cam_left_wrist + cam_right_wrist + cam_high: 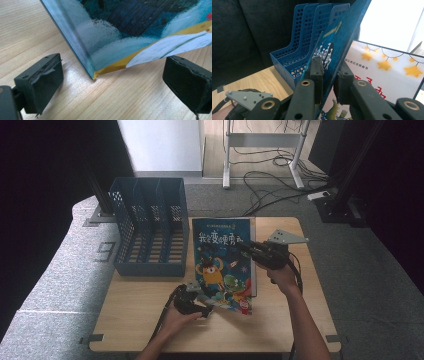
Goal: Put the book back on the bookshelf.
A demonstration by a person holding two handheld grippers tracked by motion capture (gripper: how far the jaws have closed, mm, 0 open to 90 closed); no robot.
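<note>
Open left gripper (112, 82) frames the colourful cartoon book's (222, 265) corner; right gripper (329, 75) clamps its cover.

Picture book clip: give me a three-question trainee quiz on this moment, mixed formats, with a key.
1. True or false: the right hand-held gripper is shut on the picture book's cover.
2. Where does the blue file rack stand? A) on the floor B) on the table, left of the book C) on top of the book
3. Fill in: the left hand-held gripper has its jaws ___ around the book's corner.

Key: 1 true; 2 B; 3 open
</note>
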